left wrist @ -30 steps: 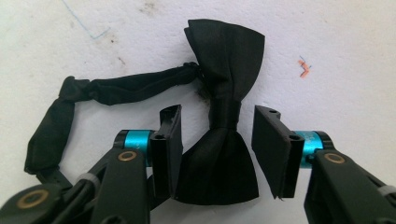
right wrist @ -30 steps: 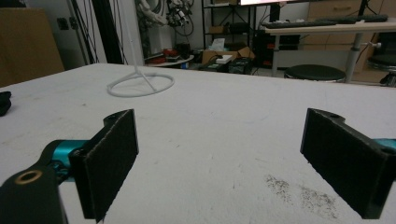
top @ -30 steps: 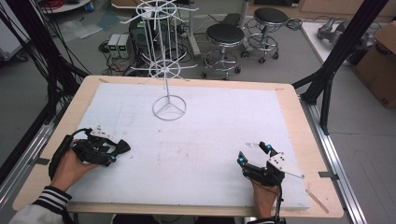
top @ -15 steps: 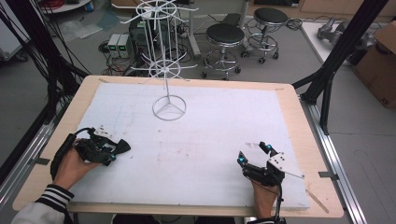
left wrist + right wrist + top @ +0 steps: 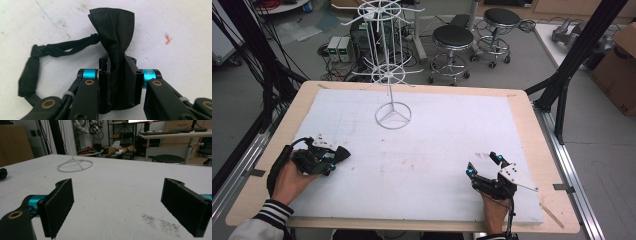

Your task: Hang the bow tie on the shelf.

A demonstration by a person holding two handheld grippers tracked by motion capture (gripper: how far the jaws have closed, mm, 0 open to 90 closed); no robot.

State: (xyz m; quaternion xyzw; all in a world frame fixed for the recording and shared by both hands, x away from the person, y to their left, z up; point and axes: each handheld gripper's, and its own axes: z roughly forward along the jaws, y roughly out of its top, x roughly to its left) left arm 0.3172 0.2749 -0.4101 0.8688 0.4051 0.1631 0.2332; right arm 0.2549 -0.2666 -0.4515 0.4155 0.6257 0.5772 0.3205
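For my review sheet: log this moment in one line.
left gripper: shut on black bow tie | right gripper: open, empty | white wire rack: untouched

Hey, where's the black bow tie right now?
The black bow tie is pinched between the left gripper jaws at the table's near-left, its strap trailing on the white surface, well short of the white wire rack.
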